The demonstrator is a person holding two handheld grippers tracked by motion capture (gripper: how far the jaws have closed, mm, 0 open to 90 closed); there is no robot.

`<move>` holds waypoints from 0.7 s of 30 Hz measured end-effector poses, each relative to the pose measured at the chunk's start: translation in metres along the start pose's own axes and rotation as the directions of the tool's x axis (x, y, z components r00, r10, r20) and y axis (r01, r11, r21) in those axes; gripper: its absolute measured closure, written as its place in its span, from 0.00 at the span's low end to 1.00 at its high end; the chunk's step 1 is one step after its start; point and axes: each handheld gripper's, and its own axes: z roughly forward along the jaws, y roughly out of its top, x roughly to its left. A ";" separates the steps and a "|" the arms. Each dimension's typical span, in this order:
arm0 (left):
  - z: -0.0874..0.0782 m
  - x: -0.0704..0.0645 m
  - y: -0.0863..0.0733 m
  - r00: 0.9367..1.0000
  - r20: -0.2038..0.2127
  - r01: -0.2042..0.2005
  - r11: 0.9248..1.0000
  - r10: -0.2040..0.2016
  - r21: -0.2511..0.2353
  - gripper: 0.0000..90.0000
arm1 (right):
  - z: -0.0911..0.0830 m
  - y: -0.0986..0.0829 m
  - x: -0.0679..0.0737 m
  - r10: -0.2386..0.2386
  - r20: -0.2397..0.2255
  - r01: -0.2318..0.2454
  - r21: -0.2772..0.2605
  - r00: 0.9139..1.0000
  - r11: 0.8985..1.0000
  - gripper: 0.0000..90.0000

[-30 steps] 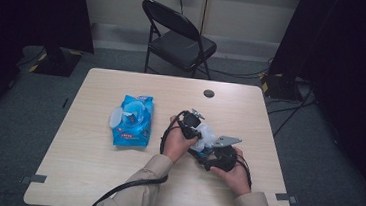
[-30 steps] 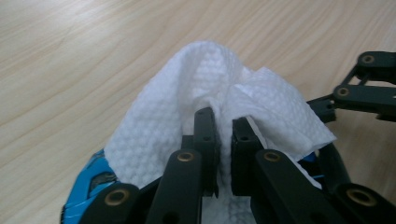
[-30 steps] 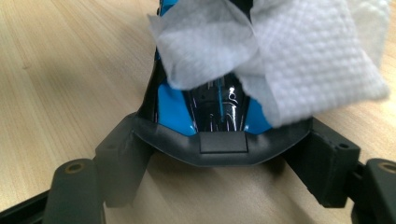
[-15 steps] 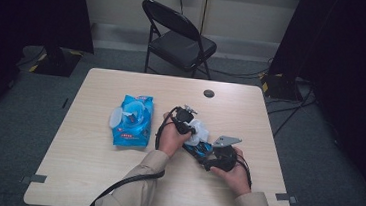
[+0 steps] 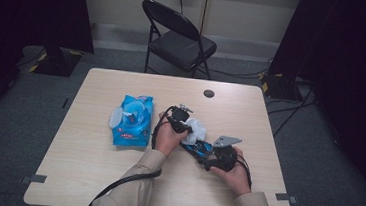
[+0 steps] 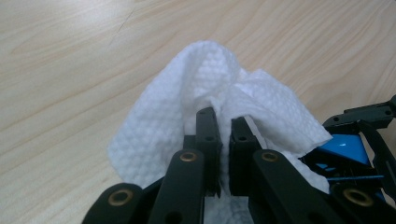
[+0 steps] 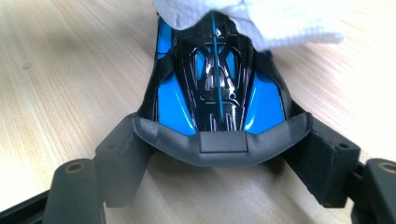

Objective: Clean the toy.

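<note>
The left tongs (image 6: pixel 223 122) stand nearly closed, pinching a fold of the white wipe (image 6: pixel 205 88), which drapes over the front end of the blue and black toy car (image 7: pixel 219 84). The right tongs (image 7: pixel 219 154) are spread wide around the car's rear, their jaws bearing on either side of its grey spoiler (image 7: pixel 222 140), holding it just over the surface (image 5: pixel 91 155) near its middle. The blue wipe pack (image 5: pixel 132 120) lies apart to the left, lid open. Risks, as judged: the wipe is held by a thin fold and could slip free under rubbing pressure; the car's glossy, tapered body could squirt out of the wide grip if the wipe is pushed hard toward the rear; the wipe could snag on the car's front parts.
</note>
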 end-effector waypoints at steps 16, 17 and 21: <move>-0.011 0.029 -0.012 0.997 -0.036 0.069 0.998 -0.069 -0.009 0.96 | 0.000 0.000 0.000 0.000 0.000 0.000 0.000 1.000 1.000 0.28; -0.012 0.031 -0.013 0.997 -0.039 0.068 0.998 -0.068 -0.005 0.96 | 0.000 0.000 0.000 0.001 0.000 -0.001 0.000 1.000 1.000 0.28; -0.013 0.036 -0.016 0.996 -0.050 0.074 0.997 -0.075 -0.015 0.95 | 0.000 0.000 0.000 0.001 0.000 -0.001 0.000 1.000 1.000 0.28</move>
